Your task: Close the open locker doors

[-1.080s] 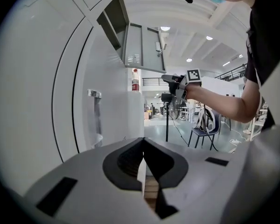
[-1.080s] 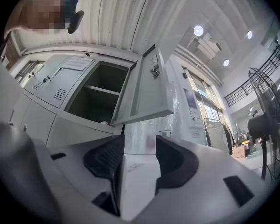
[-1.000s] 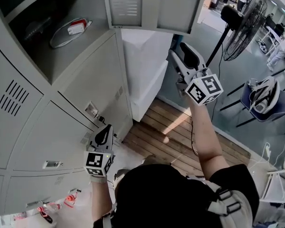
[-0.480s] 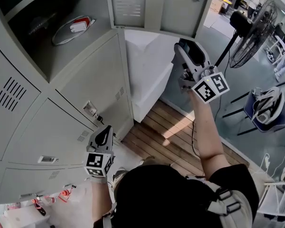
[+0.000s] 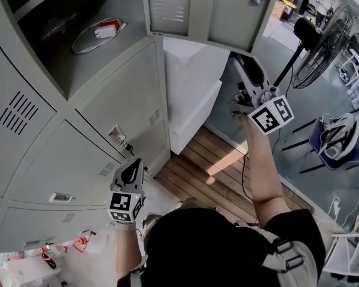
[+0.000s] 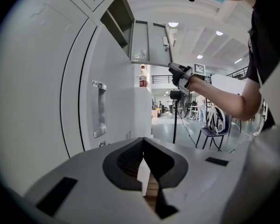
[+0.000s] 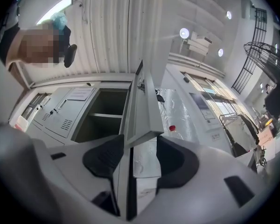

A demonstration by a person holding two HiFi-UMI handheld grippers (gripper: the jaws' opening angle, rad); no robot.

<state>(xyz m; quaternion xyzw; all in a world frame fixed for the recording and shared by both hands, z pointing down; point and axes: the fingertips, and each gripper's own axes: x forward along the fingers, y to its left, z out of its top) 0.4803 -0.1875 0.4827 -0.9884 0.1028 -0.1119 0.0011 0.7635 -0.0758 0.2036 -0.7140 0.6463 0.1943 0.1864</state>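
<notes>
Low at the left, the left gripper (image 5: 131,163) hung by the closed lockers (image 5: 42,160). Its jaws were together with nothing in them, and it was well apart from the job. Above and left of it the one open locker (image 5: 60,46) gaped, with a coiled cable (image 5: 99,33) on its shelf.

The door (image 5: 197,8) hung from the locker's right side and stuck out rightward, roughly square to the row. Its long axis was upright and its latch edge lay farthest right. The right gripper (image 5: 242,67), raised and tilted upward, sat just under that free lower corner, so it was plainly the nearer hand. Its jaws had just been closing a little but stood wide apart. In the right gripper view the door's lower corner showed in the gap between the pads, which did not seem to press on it (whether the corner was truly inside the gap or only lined up beyond it, I could not tell).

The door lay up and slightly left of the fingers. Shutting it would likely mean pushing the free edge round to the left, toward the locker mouth, while keeping clear of the hinge side.

Below the door a white block (image 5: 191,94) stood against the row's end, with planks (image 5: 209,172) on the floor beside it. Farther right the room opened onto a smooth grey floor, with a fan (image 5: 323,46) and a chair (image 5: 338,136), both well clear of the door's swing.
</notes>
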